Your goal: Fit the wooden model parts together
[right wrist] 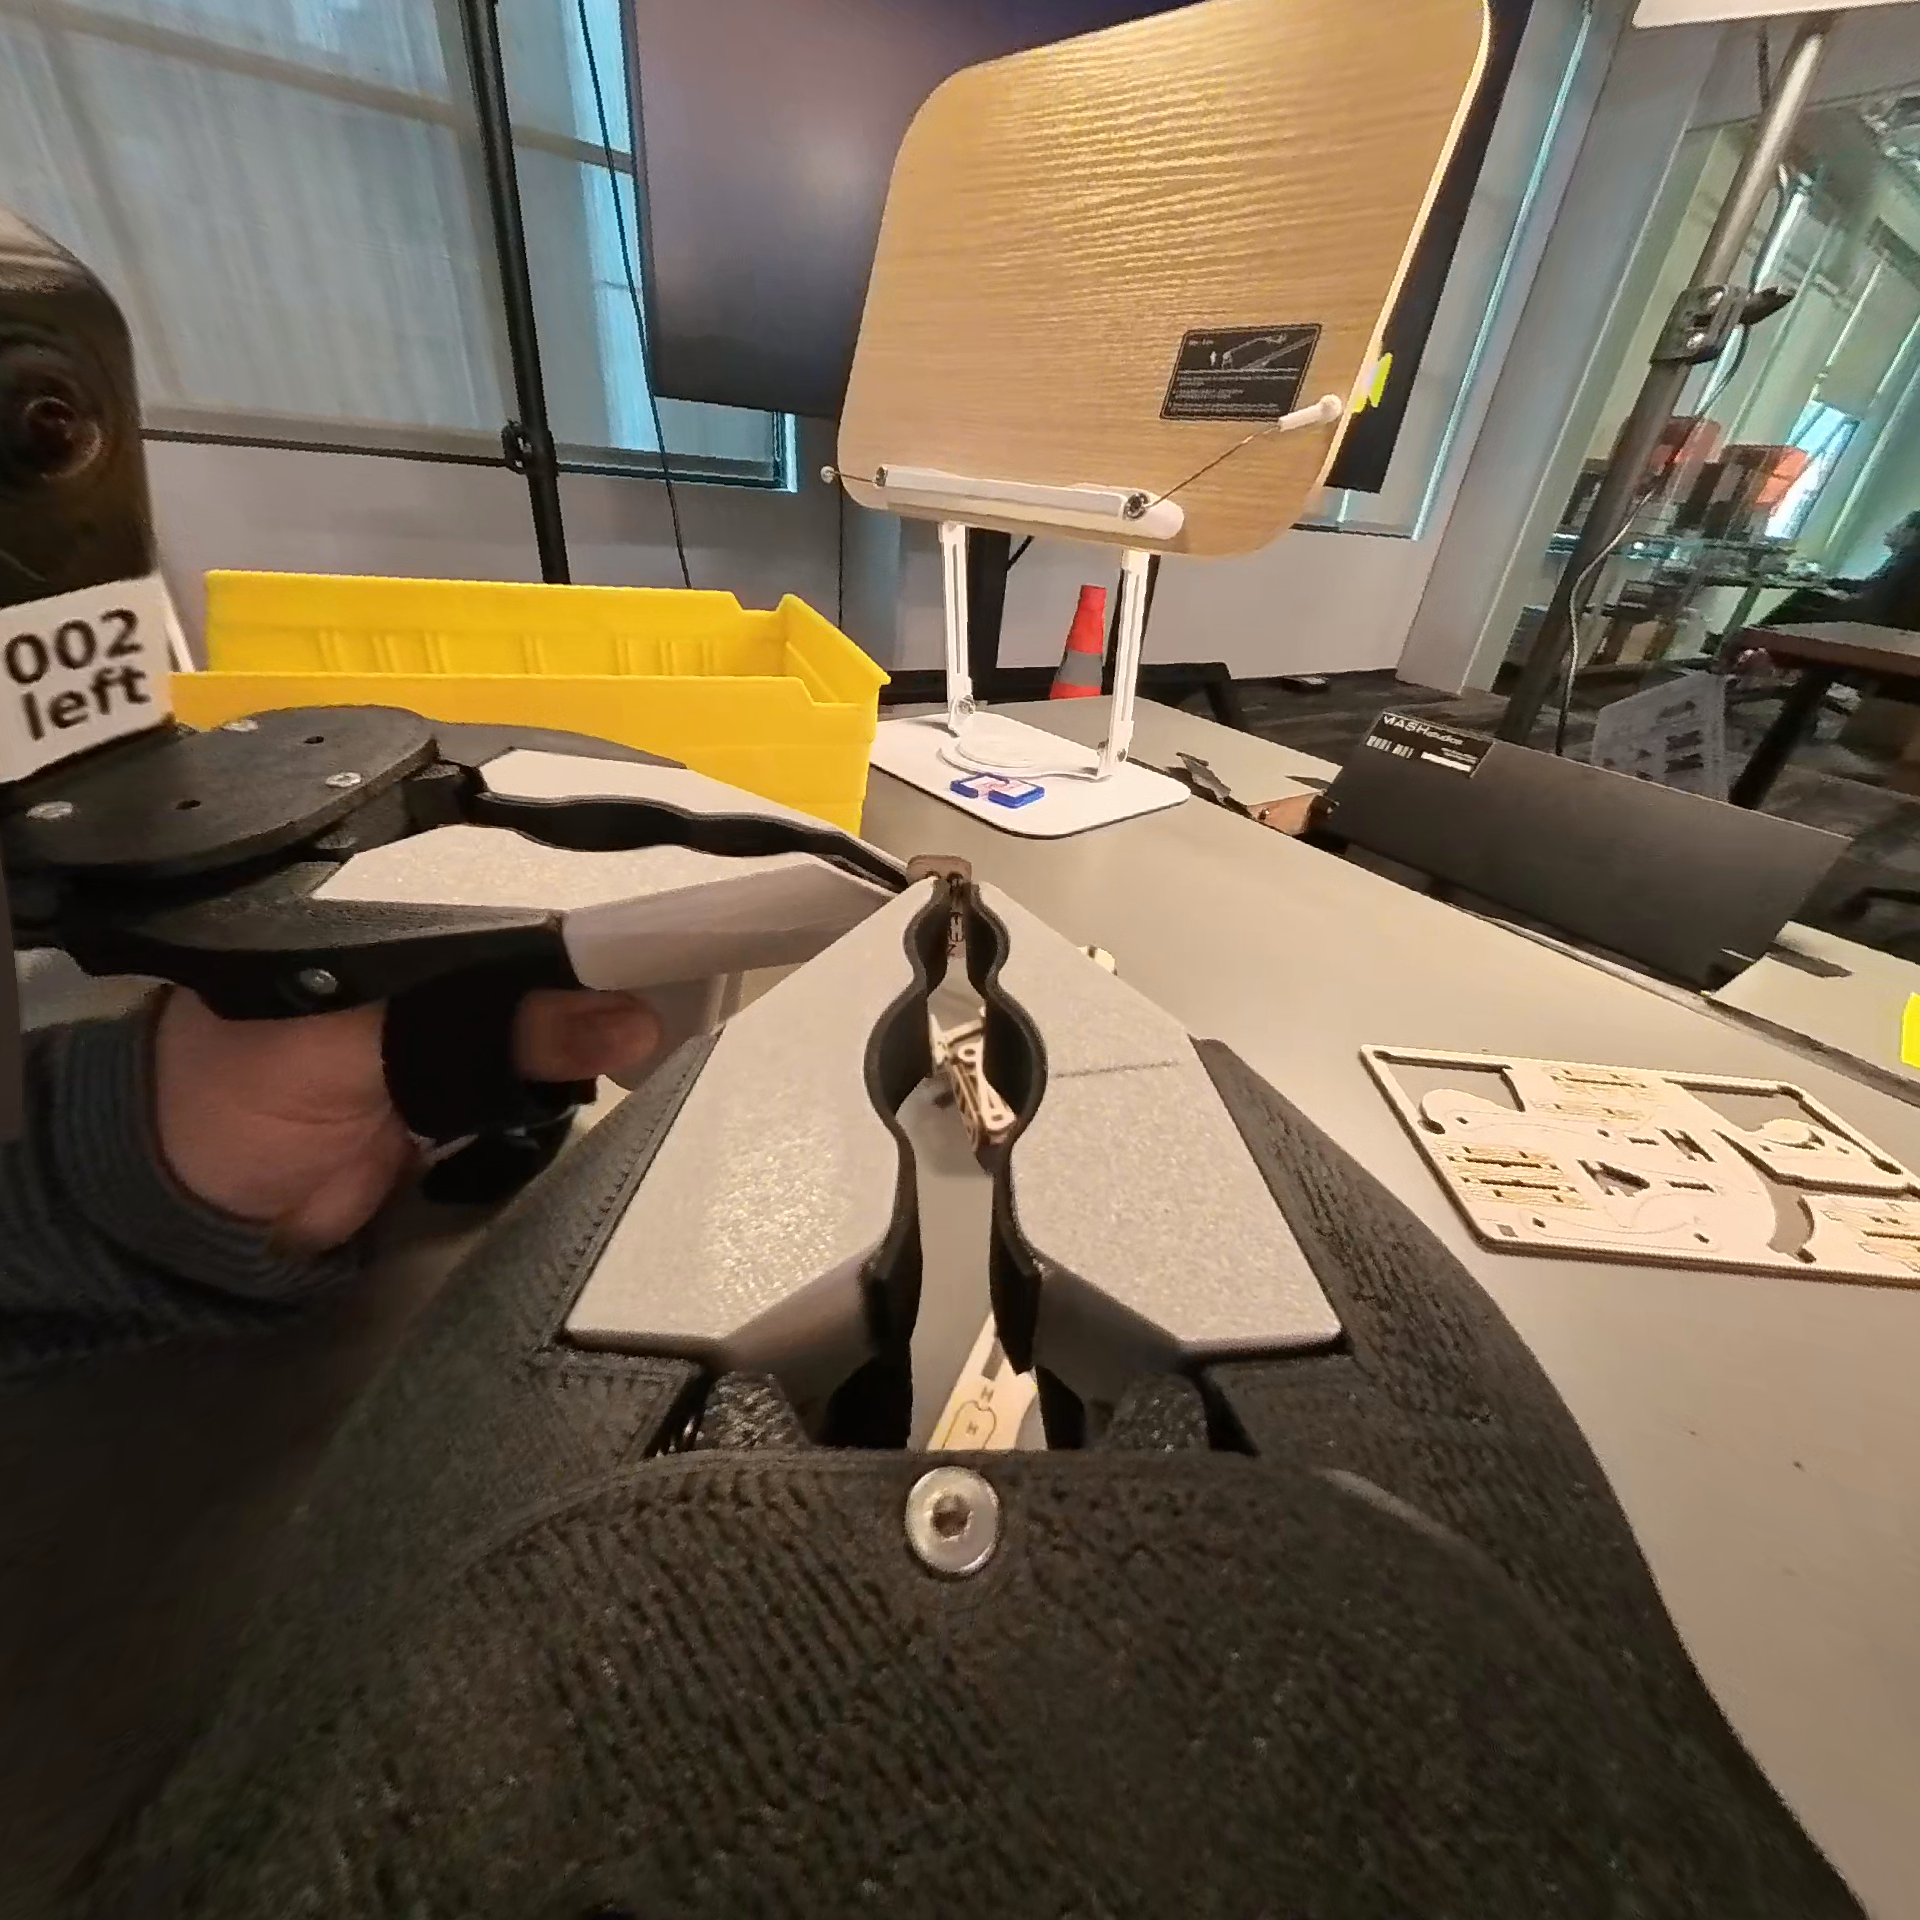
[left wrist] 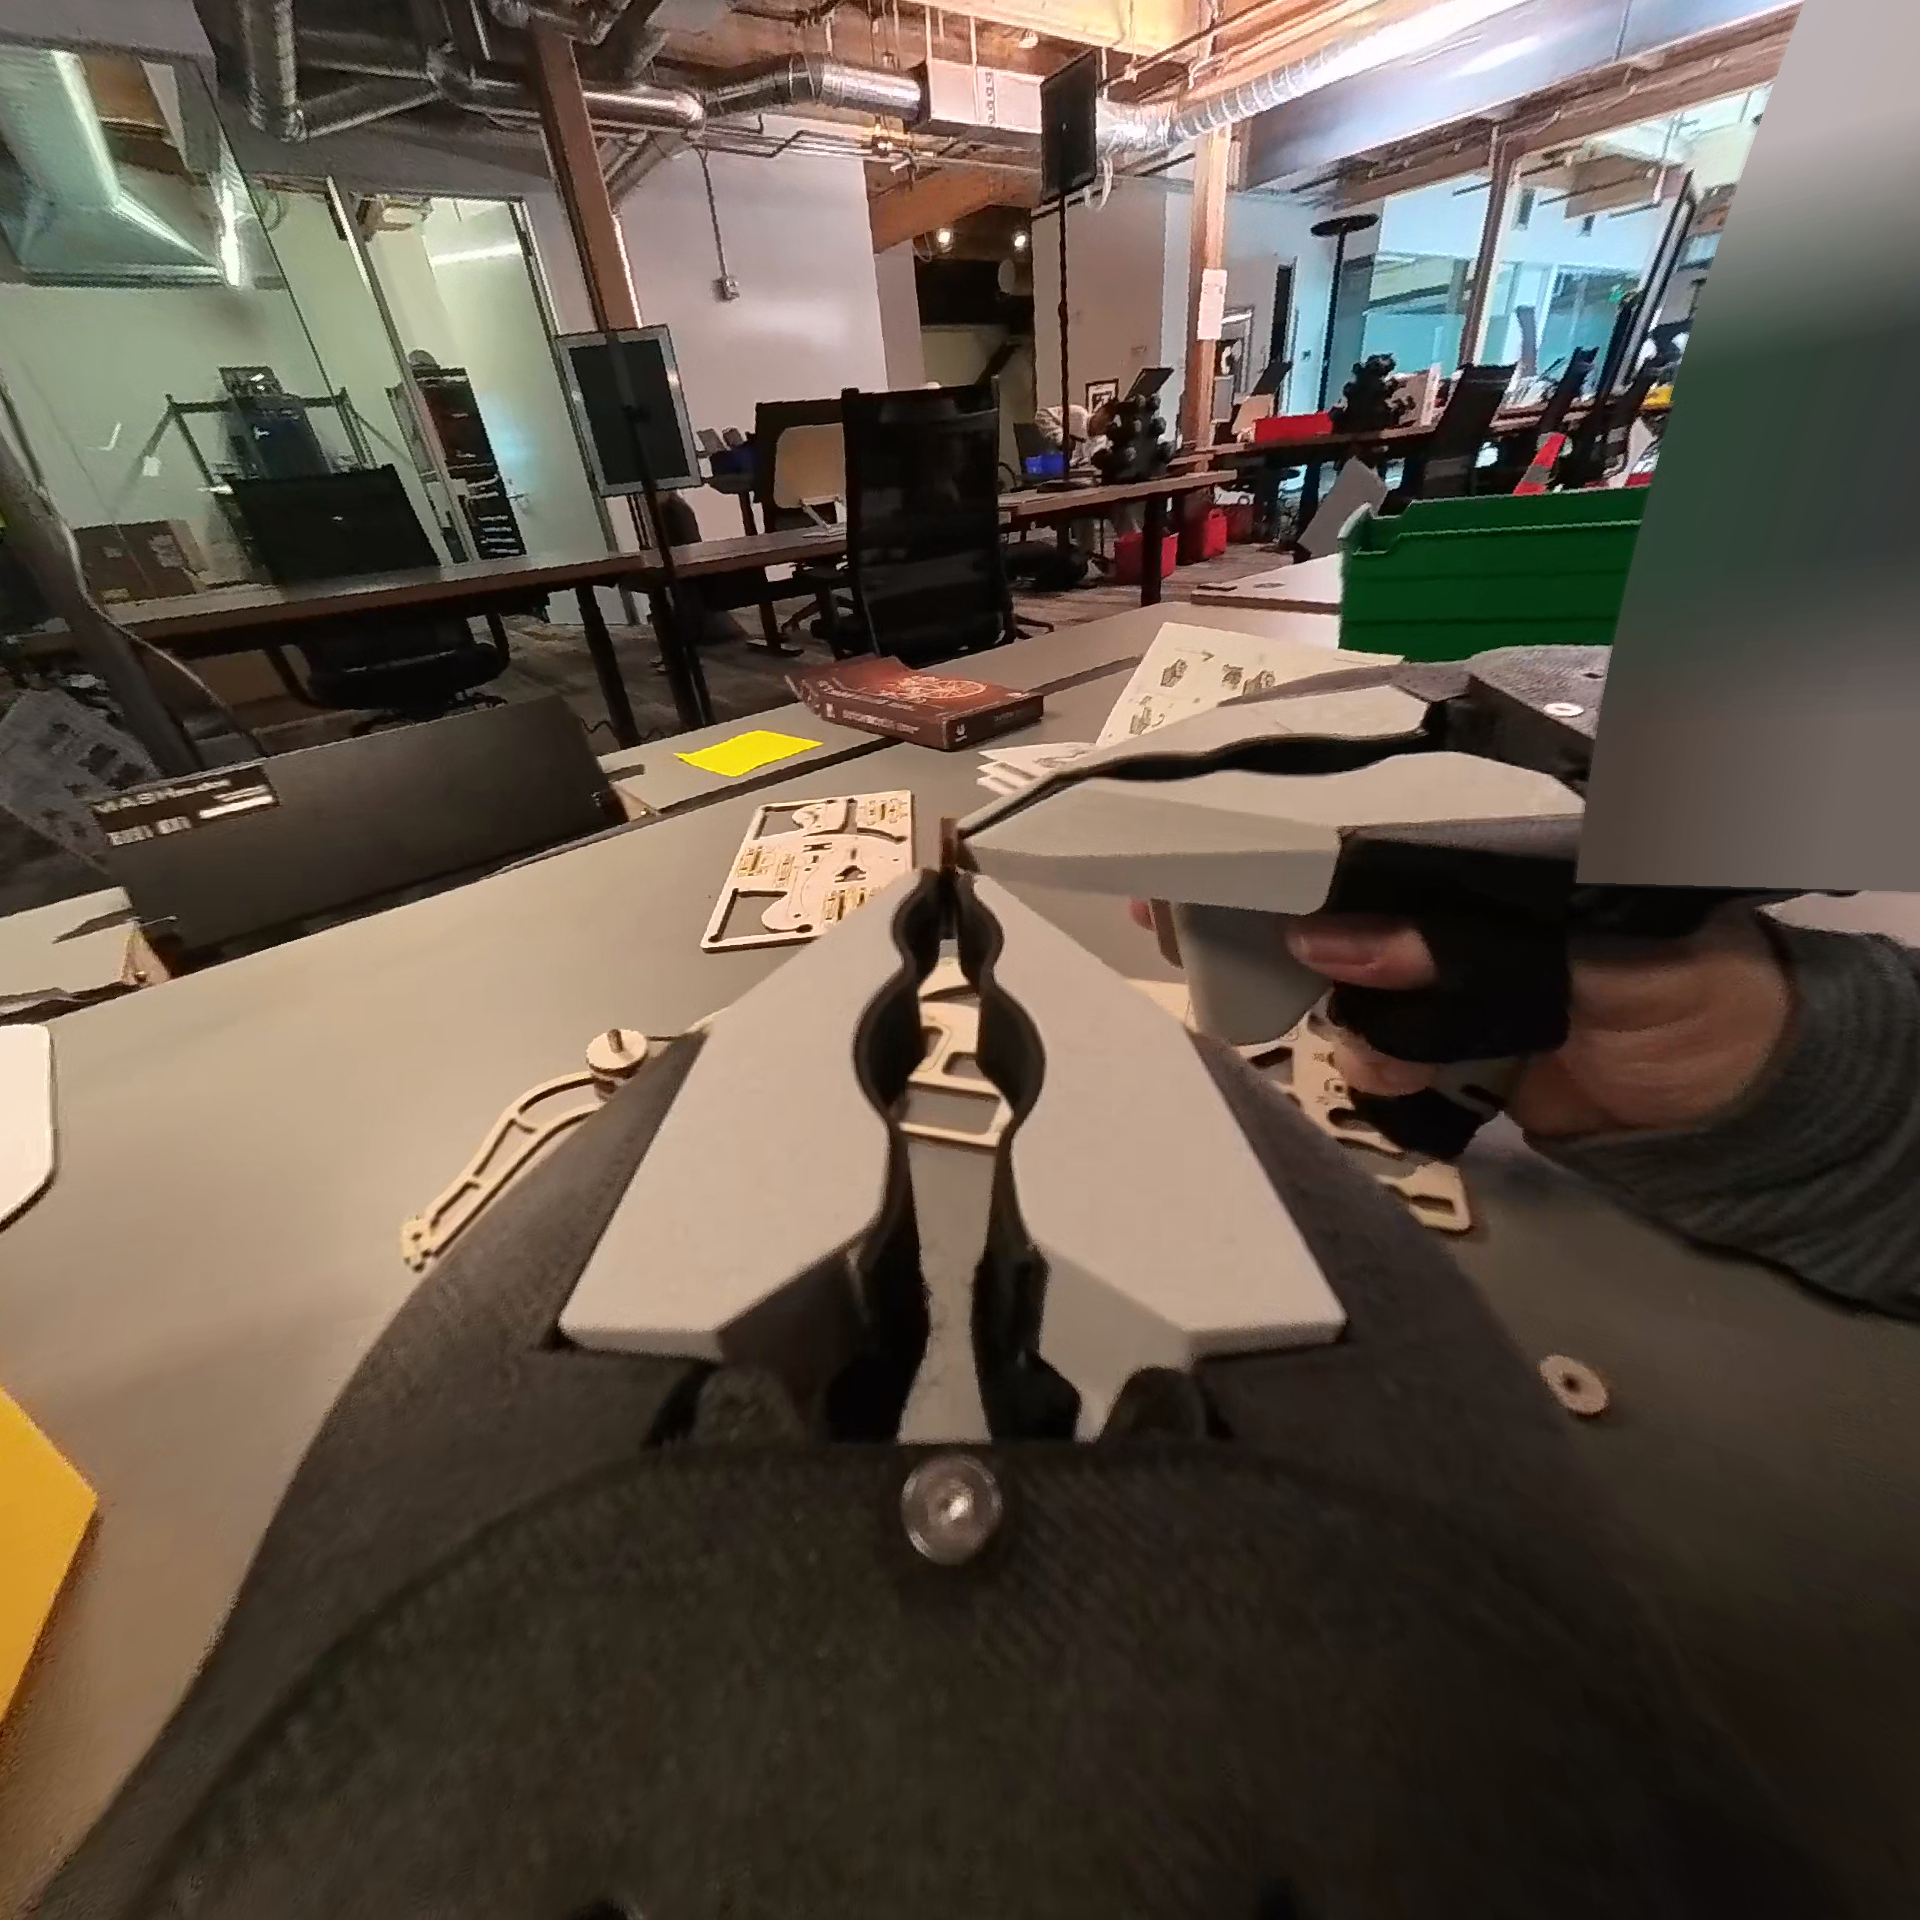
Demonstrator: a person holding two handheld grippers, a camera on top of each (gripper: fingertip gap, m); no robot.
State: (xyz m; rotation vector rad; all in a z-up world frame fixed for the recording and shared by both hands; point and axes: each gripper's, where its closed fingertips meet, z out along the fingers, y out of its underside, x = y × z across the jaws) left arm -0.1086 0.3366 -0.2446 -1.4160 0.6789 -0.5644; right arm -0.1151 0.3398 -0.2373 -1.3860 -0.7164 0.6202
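Left wrist view: both grippers, left gripper (left wrist: 943,883) and right gripper (left wrist: 961,831), pinch one small wooden piece (left wrist: 948,844) tip-to-tip; punched-out sheet (left wrist: 816,868) lies beyond the fingers, green bin (left wrist: 1486,571) far right, contents hidden.

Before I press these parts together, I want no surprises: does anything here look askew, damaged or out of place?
Nothing looks damaged or spilled. Both the left gripper and right gripper pinch one small wooden piece tip to tip. A small wooden disc lies alone on the table, apart from the punched-out sheet.
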